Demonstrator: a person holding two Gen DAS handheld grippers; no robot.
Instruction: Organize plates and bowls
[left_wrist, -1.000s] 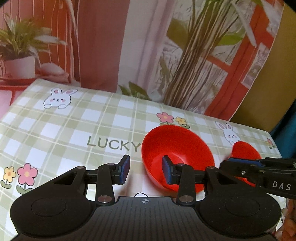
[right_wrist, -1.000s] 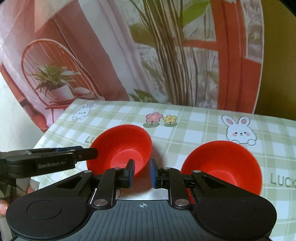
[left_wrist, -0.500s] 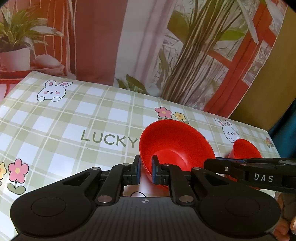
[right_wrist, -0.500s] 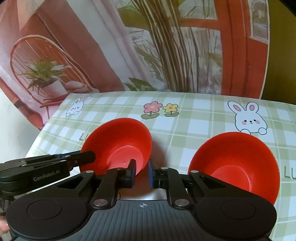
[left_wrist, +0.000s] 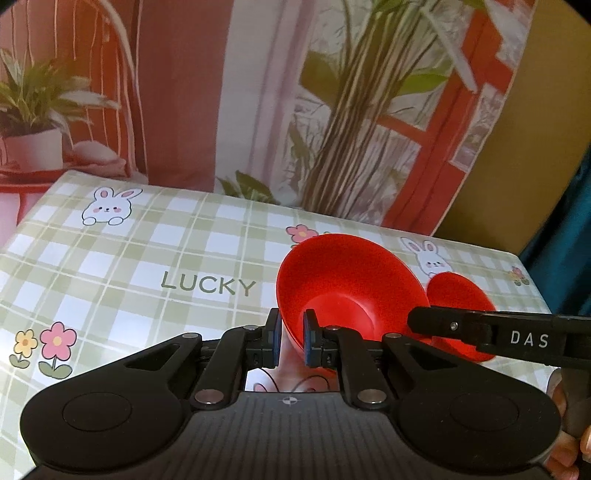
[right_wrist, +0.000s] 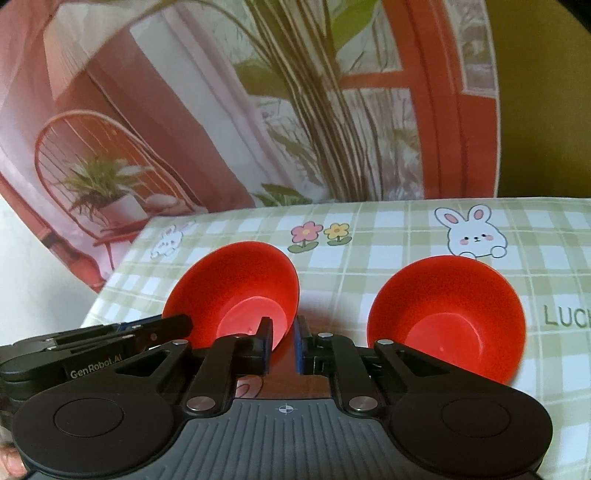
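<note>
Two red bowls are in play over a green checked tablecloth. My left gripper (left_wrist: 290, 341) is shut on the near rim of the left red bowl (left_wrist: 343, 284), which hangs tilted above the cloth. My right gripper (right_wrist: 282, 341) is shut on the rim of the same bowl (right_wrist: 236, 284), one finger inside and one outside. The second red bowl (right_wrist: 450, 314) sits on the cloth to the right; it also shows in the left wrist view (left_wrist: 458, 295), partly behind the right gripper's finger (left_wrist: 480, 328). The left gripper's finger (right_wrist: 122, 332) touches the held bowl's left side.
The tablecloth (left_wrist: 147, 258) has bunny and flower prints and the word LUCKY. A printed backdrop (left_wrist: 295, 92) with plants and a red window frame hangs behind the far table edge. The table's left edge (right_wrist: 110, 288) drops off beside the held bowl.
My left gripper closed on the bowl's rim, then lifted and tilted it. My right gripper moved in and now grips the same bowl's rim.
</note>
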